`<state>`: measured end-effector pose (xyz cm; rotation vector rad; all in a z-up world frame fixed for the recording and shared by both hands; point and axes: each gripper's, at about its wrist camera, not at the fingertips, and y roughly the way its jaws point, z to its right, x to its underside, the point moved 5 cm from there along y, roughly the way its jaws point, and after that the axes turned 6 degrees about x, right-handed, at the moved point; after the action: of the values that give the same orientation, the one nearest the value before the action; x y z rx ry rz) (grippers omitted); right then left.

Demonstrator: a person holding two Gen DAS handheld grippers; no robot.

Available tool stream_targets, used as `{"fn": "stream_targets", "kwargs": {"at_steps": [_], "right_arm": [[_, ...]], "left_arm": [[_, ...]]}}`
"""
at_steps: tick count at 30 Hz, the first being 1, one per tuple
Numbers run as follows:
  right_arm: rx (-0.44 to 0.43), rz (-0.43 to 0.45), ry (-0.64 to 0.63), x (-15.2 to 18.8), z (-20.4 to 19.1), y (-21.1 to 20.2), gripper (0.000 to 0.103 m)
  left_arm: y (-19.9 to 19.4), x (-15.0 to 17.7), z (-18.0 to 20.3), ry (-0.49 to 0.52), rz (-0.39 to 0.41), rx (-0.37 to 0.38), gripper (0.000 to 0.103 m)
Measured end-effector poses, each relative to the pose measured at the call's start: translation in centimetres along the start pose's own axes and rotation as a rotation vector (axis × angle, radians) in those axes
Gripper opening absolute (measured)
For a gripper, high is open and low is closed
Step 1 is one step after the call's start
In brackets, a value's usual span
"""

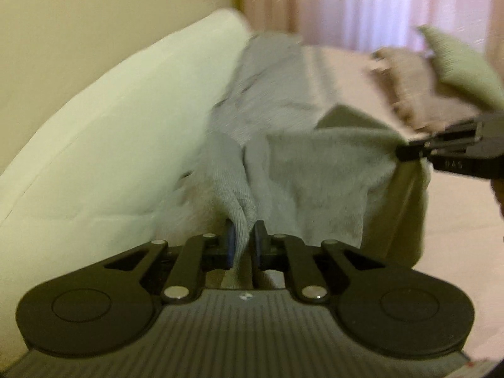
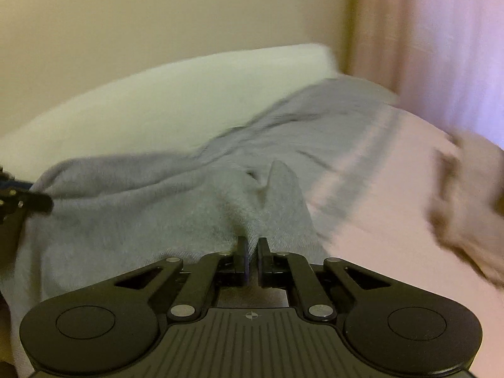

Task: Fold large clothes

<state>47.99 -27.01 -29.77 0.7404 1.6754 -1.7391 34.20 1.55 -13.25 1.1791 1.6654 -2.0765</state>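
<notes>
In the left wrist view, the left claw (image 1: 243,242) is seen clamped on a bunched ridge of the grey garment (image 1: 293,163), a fold of ribbed knit standing up between its two dark pads. The garment runs away from this claw, up and to the right, over the bed (image 1: 456,208), whose cover looks pale pink. The right claw (image 1: 409,152) is seen at the right edge, closed on another point of the same hem, so that the edge is stretched between the two claws and sags a little in the middle. The cloth is soft, matt and fuzzy, blurred by motion. A white pillow (image 1: 119,126) lies just beside the garment on the left, and a beige knitted piece (image 1: 409,72) and a pale green cloth (image 1: 460,63) lie at the far right, near the curtain (image 1: 362,3).

In the right wrist view, the right claw (image 2: 252,252) is shown pressed shut on a pinch of the same grey knit, with a peak of fabric rising just beyond its tips. The long axis of the garment is seen to lead away towards the upper right, to the far corner of the bed. The left claw (image 2: 41,203) is seen at the left edge, holding the hem. Each claw is judged equally near its own end of the held edge, so the coming fold is judged to turn on both being carried forward along that axis together.
</notes>
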Motion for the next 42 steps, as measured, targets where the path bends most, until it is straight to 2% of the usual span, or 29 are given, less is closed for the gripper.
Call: {"fn": "stream_targets", "kwargs": {"at_steps": [4, 10, 13, 15, 16, 17, 18, 19, 20, 21, 23, 26, 28, 30, 32, 35, 38, 40, 42], "right_arm": [[0.132, 0.014, 0.094, 3.0, 8.7, -8.6, 0.001], [0.378, 0.039, 0.181, 9.1, 22.6, -23.5, 0.001], [0.468, -0.001, 0.199, 12.2, 28.8, -28.7, 0.002], [0.511, -0.045, 0.185, 14.5, 33.0, -30.6, 0.003], [0.531, -0.064, 0.19, 16.0, 34.6, -31.2, 0.008], [0.565, -0.081, 0.204, 17.9, 36.7, -31.8, 0.012], [0.593, -0.094, 0.216, 19.3, 38.3, -32.4, 0.028], [0.611, -0.102, 0.226, 20.8, 39.6, -33.2, 0.05], [0.622, -0.106, 0.244, 22.8, 41.0, -34.4, 0.058], [0.626, -0.109, 0.259, 24.2, 41.2, -35.1, 0.063], [0.619, -0.14, 0.308, 27.7, 41.2, -35.8, 0.064], [0.573, -0.209, 0.375, 33.4, 39.3, -37.7, 0.064], [0.543, -0.271, 0.388, 36.8, 37.0, -38.0, 0.065], [0.495, -0.338, 0.376, 40.0, 33.4, -38.2, 0.065], [0.453, -0.395, 0.339, 42.2, 30.1, -37.8, 0.065], [0.431, -0.425, 0.307, 44.0, 27.3, -37.3, 0.067], [0.444, -0.428, 0.281, 44.2, 27.1, -36.4, 0.069], [0.457, -0.409, 0.291, 44.0, 28.6, -36.2, 0.07], [0.499, -0.385, 0.36, 43.7, 31.8, -35.5, 0.072]], "left_arm": [[-2.9, -2.0, 9.6, 0.087, 0.037, 0.129, 0.009], [-6.3, -1.4, 26.8, 0.152, 0.045, 0.368, 0.009], [-6.1, -1.1, 35.2, 0.13, 0.019, 0.487, 0.009], [-4.6, -0.9, 40.4, 0.114, -0.016, 0.545, 0.01], [-3.4, -0.7, 42.5, 0.092, -0.046, 0.565, 0.011], [-1.7, -0.4, 44.5, 0.064, -0.079, 0.581, 0.018], [0.0, -0.1, 46.1, 0.046, -0.111, 0.587, 0.024], [1.4, 0.2, 47.6, 0.057, -0.136, 0.57, 0.026], [2.6, 0.5, 48.8, 0.097, -0.142, 0.537, 0.026], [3.5, 0.9, 49.8, 0.145, -0.145, 0.499, 0.029], [4.5, 2.3, 50.9, 0.187, -0.181, 0.475, 0.03], [5.0, 4.4, 51.1, 0.24, -0.211, 0.466, 0.043], [5.0, 6.5, 51.2, 0.315, -0.229, 0.485, 0.048], [4.7, 9.1, 51.7, 0.375, -0.26, 0.526, 0.059], [5.1, 11.2, 51.8, 0.437, -0.293, 0.545, 0.06], [5.3, 13.3, 52.0, 0.484, -0.313, 0.584, 0.061], [5.5, 14.3, 52.9, 0.569, -0.271, 0.612, 0.068], [6.3, 14.5, 53.5, 0.614, -0.251, 0.598, 0.068], [7.1, 14.0, 54.4, 0.621, -0.243, 0.594, 0.068]]}}
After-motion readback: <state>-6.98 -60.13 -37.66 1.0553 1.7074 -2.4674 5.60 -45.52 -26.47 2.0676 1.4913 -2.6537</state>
